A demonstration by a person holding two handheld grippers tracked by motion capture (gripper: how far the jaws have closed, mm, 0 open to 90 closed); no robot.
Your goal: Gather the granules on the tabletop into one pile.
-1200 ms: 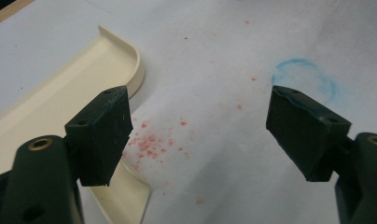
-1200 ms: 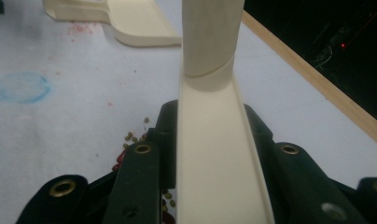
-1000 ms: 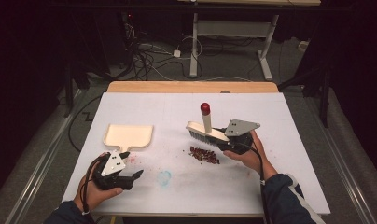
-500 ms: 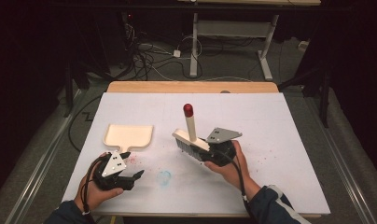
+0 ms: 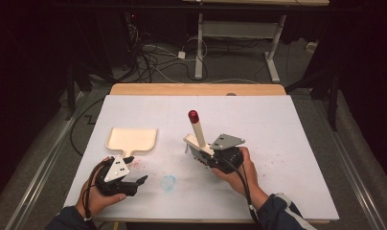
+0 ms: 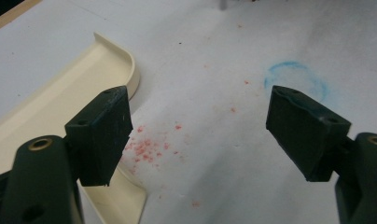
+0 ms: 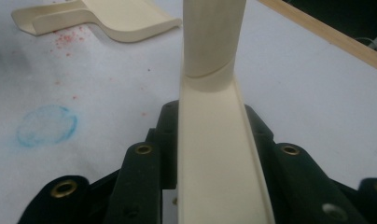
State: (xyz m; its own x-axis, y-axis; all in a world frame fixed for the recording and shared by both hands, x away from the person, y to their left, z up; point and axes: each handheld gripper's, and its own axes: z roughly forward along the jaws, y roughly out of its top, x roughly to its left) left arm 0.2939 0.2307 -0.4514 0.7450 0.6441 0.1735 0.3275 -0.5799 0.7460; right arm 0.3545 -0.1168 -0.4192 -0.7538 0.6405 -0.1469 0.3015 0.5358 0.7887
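A cream brush point(image 5: 197, 132) with a red knob on its handle stands tilted near the middle of the white table point(image 5: 287, 129). My right gripper point(image 5: 211, 157) is shut on its flat back point(image 7: 214, 140), bristles down on the table. A cream dustpan point(image 5: 132, 139) lies flat at the left, its handle pointing toward my left gripper point(image 5: 136, 184). That gripper is open just short of the handle, with nothing between its jaws point(image 6: 200, 128). The pan's edge point(image 6: 60, 102) lies beside the left jaw. Fine red crumbs point(image 6: 147, 147) are scattered next to the pan.
A smudged blue ring point(image 5: 168, 182) is drawn on the table between the two grippers, also visible as the blue ring point(image 7: 46, 125). A wooden strip point(image 5: 196, 89) borders the far table edge. Cables and desk legs lie on the floor beyond.
My right gripper has carried the brush leftward toward the dustpan, then nearly stopped. The dark red crumb pile seen beside the brush earlier is no longer visible. The left gripper has stayed put.
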